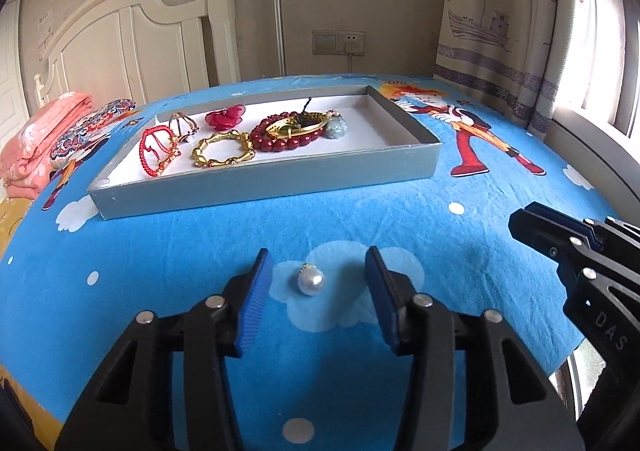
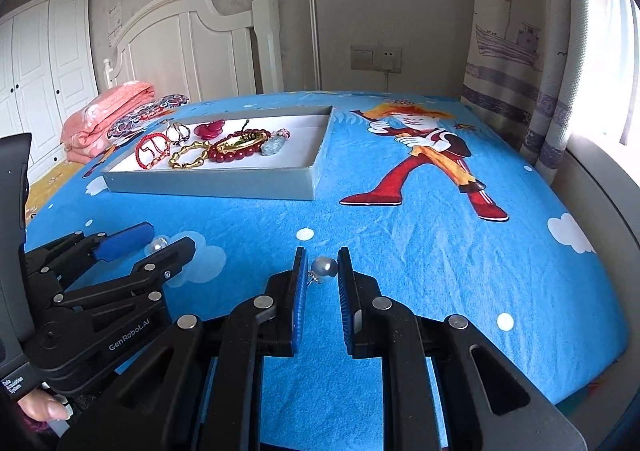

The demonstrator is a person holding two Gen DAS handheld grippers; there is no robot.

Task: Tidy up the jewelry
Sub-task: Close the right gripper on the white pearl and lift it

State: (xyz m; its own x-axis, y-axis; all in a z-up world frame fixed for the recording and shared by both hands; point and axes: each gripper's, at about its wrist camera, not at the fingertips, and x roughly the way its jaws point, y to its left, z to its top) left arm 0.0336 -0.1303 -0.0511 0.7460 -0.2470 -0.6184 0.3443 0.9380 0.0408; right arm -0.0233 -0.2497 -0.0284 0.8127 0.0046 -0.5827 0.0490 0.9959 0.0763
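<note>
A grey shallow tray [image 1: 256, 187] on the blue bed cover holds a red cord bracelet [image 1: 157, 149], a gold bamboo bangle [image 1: 222, 149], a dark red bead bracelet [image 1: 286, 135], a pink flower piece [image 1: 225, 117] and a jade pendant [image 1: 335, 127]. My left gripper [image 1: 318, 277] is open with a pearl earring [image 1: 310, 281] lying on the cover between its fingers. My right gripper [image 2: 323, 271] is partly closed around a second pearl earring [image 2: 323, 267]; the pads look near it, not clearly gripping. The tray also shows in the right wrist view [image 2: 208, 183].
Folded pink bedding [image 1: 40, 139] lies at the far left by the white headboard [image 1: 132, 43]. A curtain [image 1: 492, 23] and window are at the right. The bed edge runs close along the right side. A white wardrobe [image 2: 44, 63] stands at far left.
</note>
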